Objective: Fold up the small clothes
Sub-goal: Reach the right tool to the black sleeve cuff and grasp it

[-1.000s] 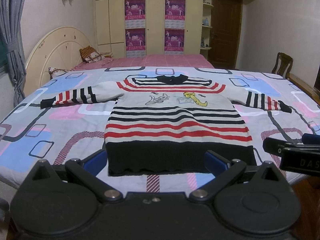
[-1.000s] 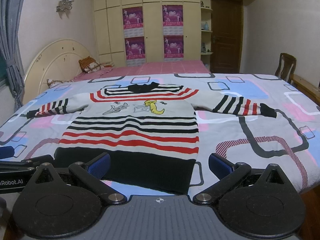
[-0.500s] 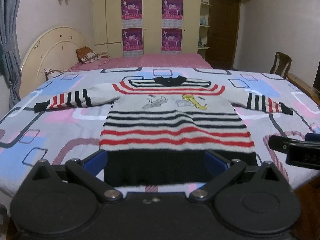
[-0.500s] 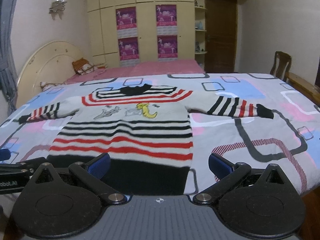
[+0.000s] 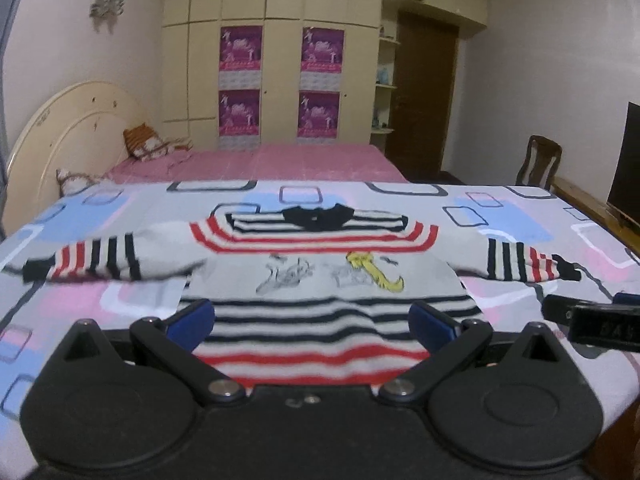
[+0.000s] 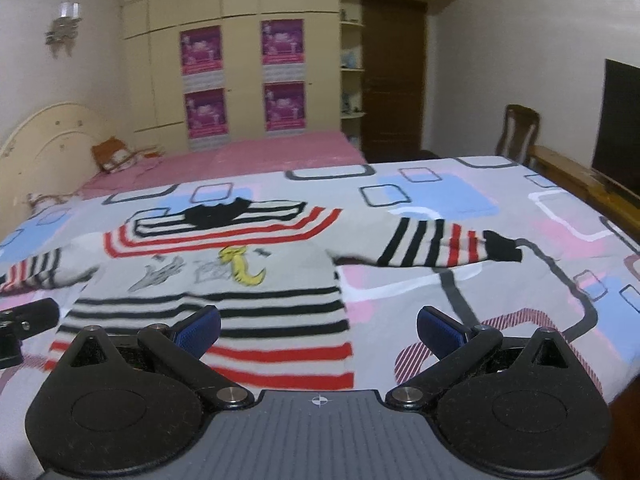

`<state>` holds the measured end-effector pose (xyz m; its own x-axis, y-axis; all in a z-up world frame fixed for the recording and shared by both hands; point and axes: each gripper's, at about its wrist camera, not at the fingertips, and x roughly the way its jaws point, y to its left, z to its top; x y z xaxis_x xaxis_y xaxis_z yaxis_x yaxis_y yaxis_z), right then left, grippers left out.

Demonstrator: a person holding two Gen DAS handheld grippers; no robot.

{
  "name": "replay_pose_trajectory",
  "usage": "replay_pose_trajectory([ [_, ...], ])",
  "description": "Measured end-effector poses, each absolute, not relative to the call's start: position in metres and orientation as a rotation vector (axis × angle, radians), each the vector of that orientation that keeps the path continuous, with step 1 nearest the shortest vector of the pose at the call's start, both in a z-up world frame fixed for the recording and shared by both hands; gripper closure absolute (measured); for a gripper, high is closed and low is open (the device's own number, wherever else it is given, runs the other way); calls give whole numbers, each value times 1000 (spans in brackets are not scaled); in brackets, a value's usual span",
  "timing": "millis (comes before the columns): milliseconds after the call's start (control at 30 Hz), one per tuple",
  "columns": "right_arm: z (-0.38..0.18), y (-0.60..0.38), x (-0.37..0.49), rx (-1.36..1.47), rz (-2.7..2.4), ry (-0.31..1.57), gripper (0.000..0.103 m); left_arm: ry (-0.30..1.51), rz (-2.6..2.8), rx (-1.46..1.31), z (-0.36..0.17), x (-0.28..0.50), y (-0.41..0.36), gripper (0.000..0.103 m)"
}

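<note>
Small knitted sweater [image 5: 320, 276] spread flat, front up, on the bed [image 5: 120, 304], over a bedspread printed with pink, blue and grey rounded rectangles. Cream body crossed by thin black stripes below the chest and broader red stripes lower down; red bands curving around the shoulders; black collar [image 5: 318, 216] at the far end. Grey cartoon figure and yellow one side by side on the chest. Both sleeves stretched straight out to the sides, each with black and red stripes and a black cuff: left sleeve [image 5: 96, 260] lying toward the headboard side, right sleeve [image 6: 440, 246] toward the chair side. Lower hem hidden behind the gripper bodies in both views. Left gripper [image 5: 312, 318] spread wide apart, blue-padded fingers [image 5: 192, 318] poised over the striped lower body, holding nothing. Right gripper [image 6: 318, 326] likewise wide apart and empty, one finger over the sweater's right edge, the other over bare bedspread. Contact with the cloth impossible to tell. Wardrobe [image 5: 280, 80] with purple posters on the far wall.
</note>
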<state>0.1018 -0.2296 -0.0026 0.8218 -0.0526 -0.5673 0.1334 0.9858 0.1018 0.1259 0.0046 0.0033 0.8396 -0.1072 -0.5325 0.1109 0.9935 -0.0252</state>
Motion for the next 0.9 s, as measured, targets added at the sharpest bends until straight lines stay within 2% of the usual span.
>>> replay_pose_trajectory([
  [233,-9,-233,138,126,-182,617,0,680,-202,-11,-14,171,6,0],
  [500,-18,-266,165,136,-254,633,0,712,-269,5,-23,203,-20,0],
  [700,-41,-323,203,188,-290,654,0,733,-286,3,-32,243,-45,0],
  [900,-66,-403,248,266,-331,658,0,838,-251,9,-51,298,-84,0],
])
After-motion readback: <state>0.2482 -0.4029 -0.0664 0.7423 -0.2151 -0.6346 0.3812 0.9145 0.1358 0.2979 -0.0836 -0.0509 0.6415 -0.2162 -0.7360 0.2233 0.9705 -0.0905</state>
